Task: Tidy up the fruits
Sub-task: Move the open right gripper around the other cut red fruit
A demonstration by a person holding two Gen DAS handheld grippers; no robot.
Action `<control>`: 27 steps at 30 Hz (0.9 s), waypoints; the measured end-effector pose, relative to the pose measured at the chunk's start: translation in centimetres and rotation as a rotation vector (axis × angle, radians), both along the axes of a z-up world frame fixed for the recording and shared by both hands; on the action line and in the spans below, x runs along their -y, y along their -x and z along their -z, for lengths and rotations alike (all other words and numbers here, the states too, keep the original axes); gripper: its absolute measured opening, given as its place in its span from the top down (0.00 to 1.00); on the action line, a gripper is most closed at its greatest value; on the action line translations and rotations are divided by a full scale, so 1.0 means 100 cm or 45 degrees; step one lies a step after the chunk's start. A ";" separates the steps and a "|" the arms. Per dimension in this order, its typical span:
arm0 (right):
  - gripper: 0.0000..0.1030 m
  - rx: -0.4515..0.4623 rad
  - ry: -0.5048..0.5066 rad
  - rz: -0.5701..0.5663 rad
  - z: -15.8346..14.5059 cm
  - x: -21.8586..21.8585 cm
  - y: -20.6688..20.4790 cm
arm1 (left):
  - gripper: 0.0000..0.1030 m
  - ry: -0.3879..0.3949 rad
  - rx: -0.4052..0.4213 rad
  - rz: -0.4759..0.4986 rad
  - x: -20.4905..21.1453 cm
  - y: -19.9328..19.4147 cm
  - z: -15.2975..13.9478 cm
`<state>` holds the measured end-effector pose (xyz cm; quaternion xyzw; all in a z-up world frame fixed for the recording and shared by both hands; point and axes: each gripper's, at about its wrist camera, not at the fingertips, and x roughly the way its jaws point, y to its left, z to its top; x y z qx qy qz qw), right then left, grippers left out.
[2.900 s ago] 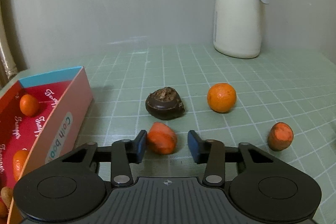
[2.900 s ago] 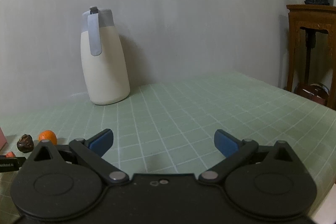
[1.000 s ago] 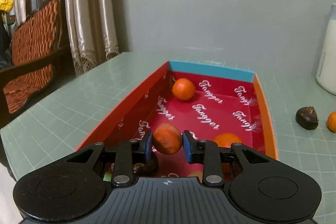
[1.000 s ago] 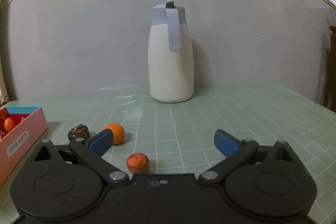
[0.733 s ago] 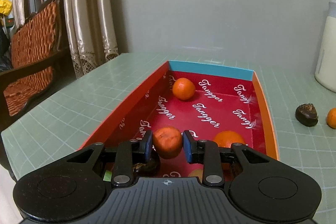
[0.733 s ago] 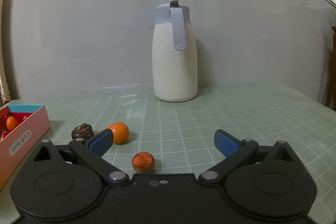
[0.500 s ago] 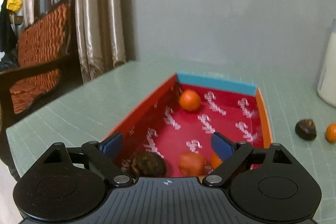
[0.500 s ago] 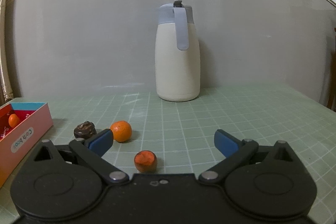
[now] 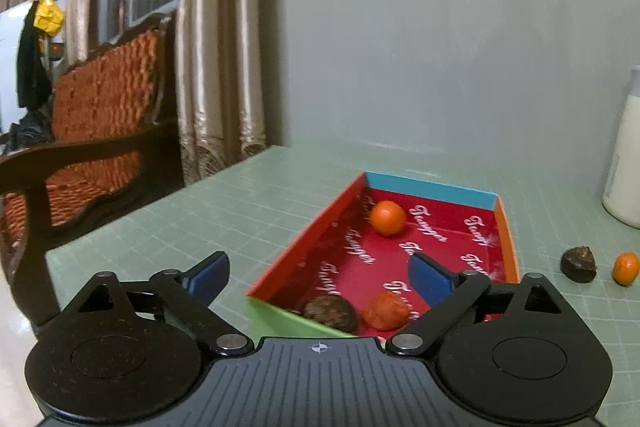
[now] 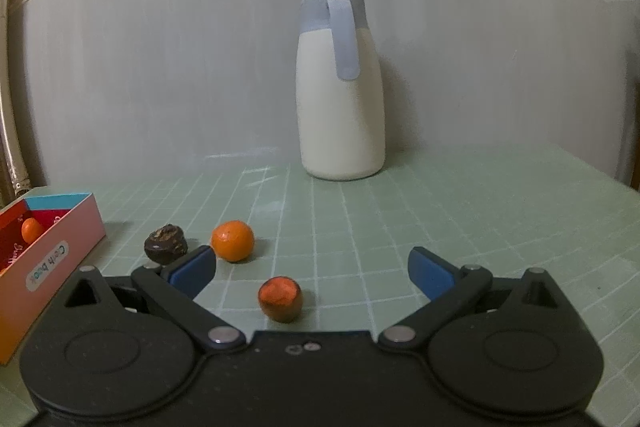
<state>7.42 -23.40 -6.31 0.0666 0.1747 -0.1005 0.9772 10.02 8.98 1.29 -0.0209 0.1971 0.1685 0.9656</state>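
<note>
Left gripper (image 9: 318,277) jaws wide apart, nothing between them, hovering over the near end of the red box (image 9: 505,227). Landmark = that box, sitting on the green grid mat (image 9: 224,203).

In the box: a reddish-orange fruit (image 9: 386,311) at the near end, just beside a dark brown fruit (image 9: 330,311) by the near green wall; whether the two touch I can't tell. A round orange (image 9: 387,218) lies near the far blue wall, well apart from those two.

Outside the box, off its right wall, on the mat: a dark chestnut-like fruit (image 10: 165,238) nearest the box, an orange mandarin (image 10: 232,241) just beside it on the side away from the box, and a red-orange fruit (image 10: 280,294) further from the box and closer to the right-wrist camera, apart from both.

Right gripper (image 10: 312,269) jaws also spread wide, empty; the red-orange fruit sits low between the two fingers, touching neither. Left blue pad (image 10: 192,271) overlaps the view of the gap between the chestnut-like fruit and the mandarin.

White thermos jug (image 10: 340,95) with grey-blue lid stands upright by the wall, well beyond the box's far right corner
</note>
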 end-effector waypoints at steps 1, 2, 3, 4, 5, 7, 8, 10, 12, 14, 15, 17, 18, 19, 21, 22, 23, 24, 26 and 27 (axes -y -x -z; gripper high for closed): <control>0.00 -0.006 -0.008 -0.006 0.001 -0.001 -0.001 | 0.05 0.001 0.004 -0.010 -0.002 0.003 0.000; 0.00 -0.012 -0.010 -0.011 0.001 -0.002 -0.003 | 0.05 0.003 0.008 -0.018 -0.005 0.005 -0.001; 0.01 -0.017 -0.007 -0.013 0.002 -0.004 -0.005 | 0.05 0.005 0.009 -0.022 -0.007 0.006 -0.001; 0.01 -0.022 -0.005 -0.016 0.002 -0.006 -0.007 | 0.04 0.006 0.008 -0.028 -0.010 0.008 -0.001; 0.02 -0.025 -0.007 -0.021 0.003 -0.007 -0.008 | 0.04 0.006 0.008 -0.036 -0.012 0.010 0.000; 0.04 -0.035 -0.012 -0.034 0.004 -0.010 -0.011 | 0.04 0.005 0.011 -0.050 -0.016 0.013 -0.001; 0.05 -0.043 -0.012 -0.037 0.004 -0.012 -0.013 | 0.03 0.003 0.014 -0.062 -0.019 0.015 -0.001; 0.08 -0.053 -0.026 -0.038 0.005 -0.013 -0.016 | 0.03 0.006 0.016 -0.080 -0.024 0.019 -0.001; 0.18 -0.075 -0.052 -0.034 0.006 -0.012 -0.021 | 0.03 0.011 0.017 -0.101 -0.030 0.023 -0.001; 0.23 -0.100 -0.075 -0.021 0.007 -0.010 -0.025 | 0.02 0.018 0.016 -0.122 -0.037 0.025 0.000; 0.26 -0.114 -0.086 -0.015 0.008 -0.010 -0.027 | 0.02 0.021 0.014 -0.133 -0.041 0.026 0.000; 0.30 -0.139 -0.102 -0.003 0.011 -0.009 -0.032 | 0.02 0.026 0.014 -0.156 -0.048 0.028 0.001; 0.32 -0.149 -0.103 0.000 0.012 -0.009 -0.033 | 0.02 0.028 0.015 -0.167 -0.050 0.028 0.001; 0.33 -0.161 -0.104 0.002 0.013 -0.009 -0.035 | 0.02 0.030 0.017 -0.178 -0.053 0.029 0.002; 0.33 -0.180 -0.104 0.005 0.015 -0.010 -0.038 | 0.01 0.028 0.019 -0.201 -0.059 0.031 0.003; 0.33 -0.189 -0.104 0.011 0.016 -0.011 -0.040 | 0.01 0.027 0.019 -0.210 -0.062 0.033 0.003; 0.35 -0.199 -0.104 0.014 0.017 -0.011 -0.042 | 0.01 0.026 0.019 -0.219 -0.064 0.034 0.003; 0.38 -0.205 -0.104 0.015 0.017 -0.012 -0.043 | 0.01 0.025 0.019 -0.227 -0.066 0.035 0.004; 0.39 -0.218 -0.105 0.022 0.018 -0.012 -0.045 | 0.01 0.021 0.016 -0.236 -0.070 0.037 0.005; 0.40 -0.225 -0.106 0.024 0.019 -0.013 -0.046 | 0.01 0.018 0.015 -0.240 -0.073 0.037 0.005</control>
